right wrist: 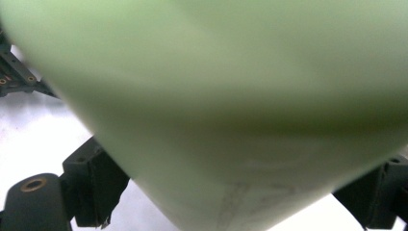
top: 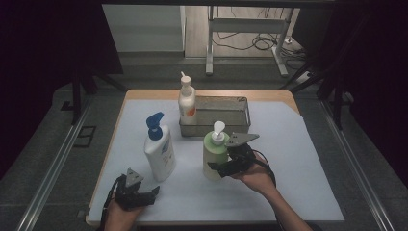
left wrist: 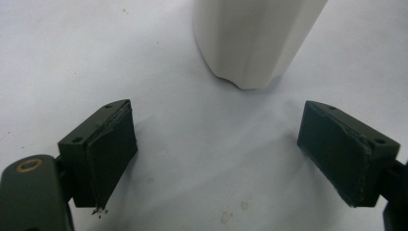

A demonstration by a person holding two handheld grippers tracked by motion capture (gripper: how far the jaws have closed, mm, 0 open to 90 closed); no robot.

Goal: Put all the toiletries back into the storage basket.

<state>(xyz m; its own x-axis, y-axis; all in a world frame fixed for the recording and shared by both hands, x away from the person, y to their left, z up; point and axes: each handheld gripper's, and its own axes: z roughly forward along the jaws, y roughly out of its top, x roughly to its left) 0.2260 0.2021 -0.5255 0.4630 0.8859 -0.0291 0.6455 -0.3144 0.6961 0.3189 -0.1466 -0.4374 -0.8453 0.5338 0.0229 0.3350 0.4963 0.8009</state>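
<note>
Two jaws of right gripper flanking green bottle, mid-table

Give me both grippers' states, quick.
Left gripper: open, holding nothing.
Right gripper: jaws around the green bottle; a firm grip cannot be told.

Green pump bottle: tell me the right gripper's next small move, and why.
Probably close the right gripper onto the pale green plastic pump bottle: its body sits between the wide jaws, standing on the white table sheet, and a firm grip is not evident.
</note>
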